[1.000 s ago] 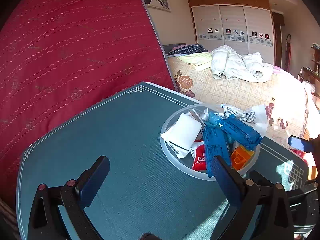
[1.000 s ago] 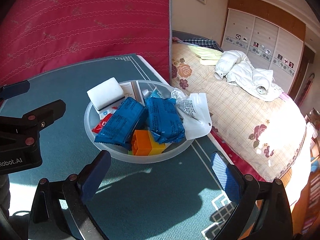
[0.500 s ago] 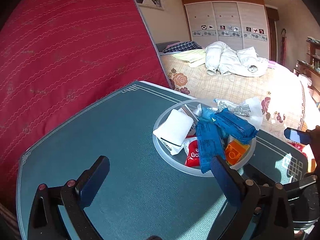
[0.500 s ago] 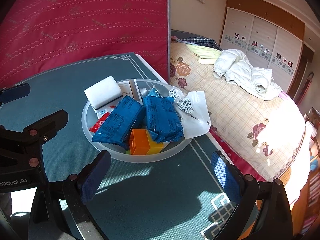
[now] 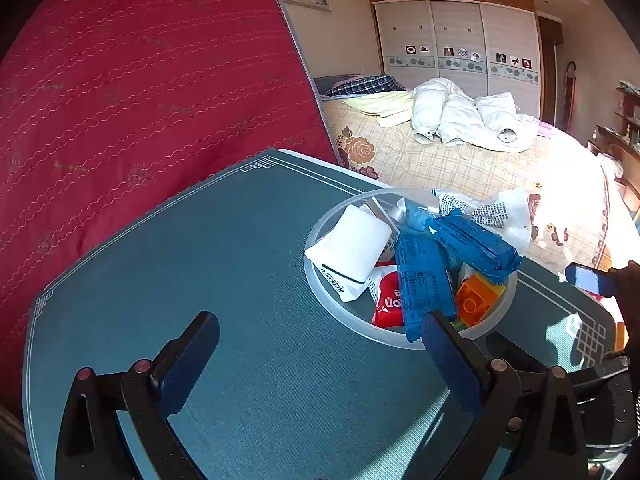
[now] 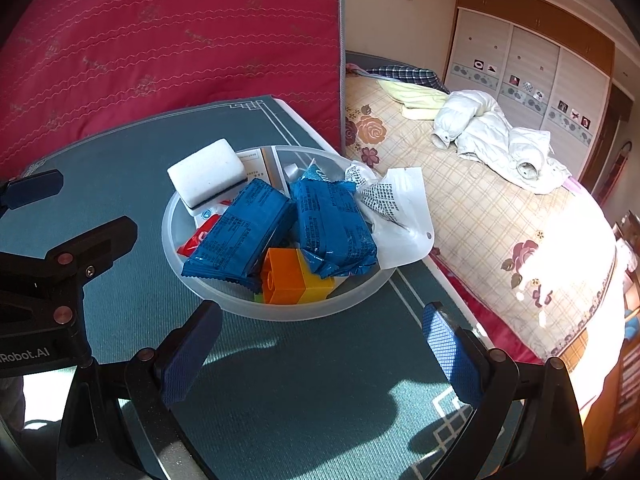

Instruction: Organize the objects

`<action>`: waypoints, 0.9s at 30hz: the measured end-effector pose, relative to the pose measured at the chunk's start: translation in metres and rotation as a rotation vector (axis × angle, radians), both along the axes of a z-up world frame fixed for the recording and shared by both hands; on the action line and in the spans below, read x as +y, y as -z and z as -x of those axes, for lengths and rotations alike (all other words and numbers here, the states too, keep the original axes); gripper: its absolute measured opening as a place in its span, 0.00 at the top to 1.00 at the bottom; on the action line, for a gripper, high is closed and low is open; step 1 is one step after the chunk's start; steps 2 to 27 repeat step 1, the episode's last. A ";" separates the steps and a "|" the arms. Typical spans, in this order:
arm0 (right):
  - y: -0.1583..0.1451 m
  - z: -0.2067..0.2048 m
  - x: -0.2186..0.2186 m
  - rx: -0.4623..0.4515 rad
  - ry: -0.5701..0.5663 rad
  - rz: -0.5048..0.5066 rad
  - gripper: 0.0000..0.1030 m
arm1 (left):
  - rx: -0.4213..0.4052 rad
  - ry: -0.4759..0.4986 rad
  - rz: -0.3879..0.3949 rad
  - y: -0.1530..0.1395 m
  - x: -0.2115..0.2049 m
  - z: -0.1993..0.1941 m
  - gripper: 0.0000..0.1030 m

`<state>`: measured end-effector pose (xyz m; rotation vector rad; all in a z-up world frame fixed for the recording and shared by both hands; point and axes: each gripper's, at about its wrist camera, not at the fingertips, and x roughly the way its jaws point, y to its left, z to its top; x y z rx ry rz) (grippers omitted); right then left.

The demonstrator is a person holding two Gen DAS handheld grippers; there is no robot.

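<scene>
Right gripper [image 6: 320,356] nearest, fingers wide apart, holding nothing, above teal table [image 6: 300,400]. Left gripper [image 5: 320,364] likewise spread, empty.

Just beyond: clear bowl [image 6: 224,296] near table's right edge, piled full: orange block [image 6: 288,276], two blue packets [image 6: 240,236], red packet [image 5: 386,300], white sponge [image 6: 208,172], white pouch [image 6: 400,216] hanging over rim.

Rest of table bare, nothing loose on it. Fits gathering finished, or pile awaiting sorting; cannot tell which.

Farther: red mattress [image 5: 140,100], bed [image 6: 480,208], wardrobe [image 5: 452,44].

left gripper [image 5: 320,354]: jaws wide apart, empty, above table [image 5: 224,264] | bowl [image 5: 496,320]: near right finger, holds white pack [image 5: 352,246], two blue packets [image 5: 424,280], red packet [image 5: 388,300], orange block [image 5: 476,300] | behind: red mattress [image 5: 140,80], bed [image 5: 460,160]
</scene>
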<state>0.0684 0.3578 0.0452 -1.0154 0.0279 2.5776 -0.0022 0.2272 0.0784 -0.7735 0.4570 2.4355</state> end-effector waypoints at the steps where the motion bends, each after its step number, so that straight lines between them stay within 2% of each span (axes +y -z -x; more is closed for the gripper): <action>1: 0.000 0.000 0.000 0.000 -0.001 0.003 0.02 | -0.001 0.001 0.001 0.000 0.000 0.000 0.00; 27: 0.000 0.000 0.000 0.000 -0.001 0.003 0.02 | -0.001 0.001 0.001 0.000 0.000 0.000 0.00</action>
